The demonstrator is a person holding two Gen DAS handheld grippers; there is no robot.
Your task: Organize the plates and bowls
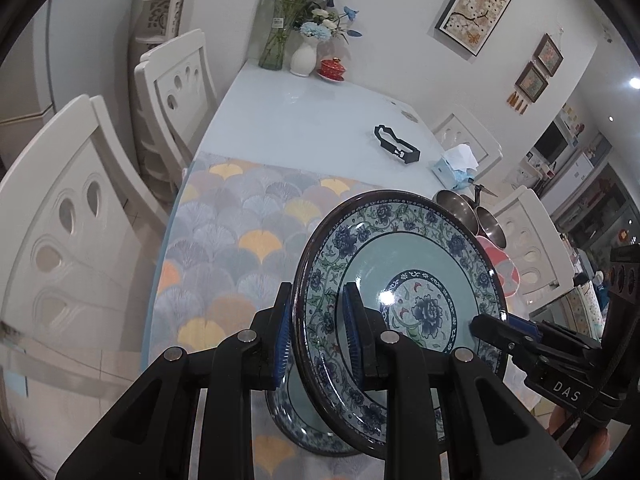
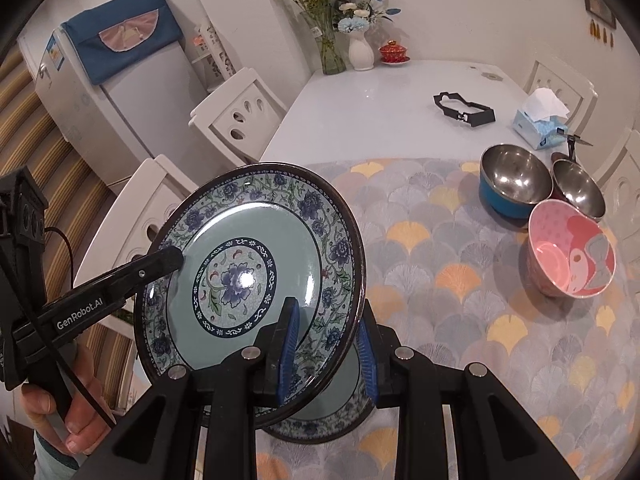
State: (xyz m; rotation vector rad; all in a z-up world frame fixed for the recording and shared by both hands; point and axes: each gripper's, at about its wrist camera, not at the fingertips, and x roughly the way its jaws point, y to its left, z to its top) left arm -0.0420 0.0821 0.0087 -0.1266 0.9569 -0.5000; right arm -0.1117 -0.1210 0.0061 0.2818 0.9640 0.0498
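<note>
A blue-and-white floral plate [image 1: 404, 280] [image 2: 256, 256] is held tilted above the patterned mat. My left gripper [image 1: 318, 332] is shut on one side of its rim, and it also shows in the right wrist view [image 2: 170, 260]. My right gripper [image 2: 328, 344] is shut on the opposite rim, and it also shows in the left wrist view [image 1: 486, 326]. A second matching plate [image 2: 320, 416] [image 1: 304, 420] lies flat on the mat directly below. A pink bowl [image 2: 570, 252], a blue-sided steel bowl [image 2: 514, 180] and a smaller steel bowl [image 2: 576, 188] stand at the right.
The table [image 2: 400, 92] holds a tissue box [image 2: 540, 120], a black frame-like object [image 2: 464, 110], vases with flowers [image 2: 360, 52] and a red lidded cup [image 2: 394, 53]. White chairs [image 1: 72, 220] stand along the left side. A fridge [image 2: 100, 92] is beyond.
</note>
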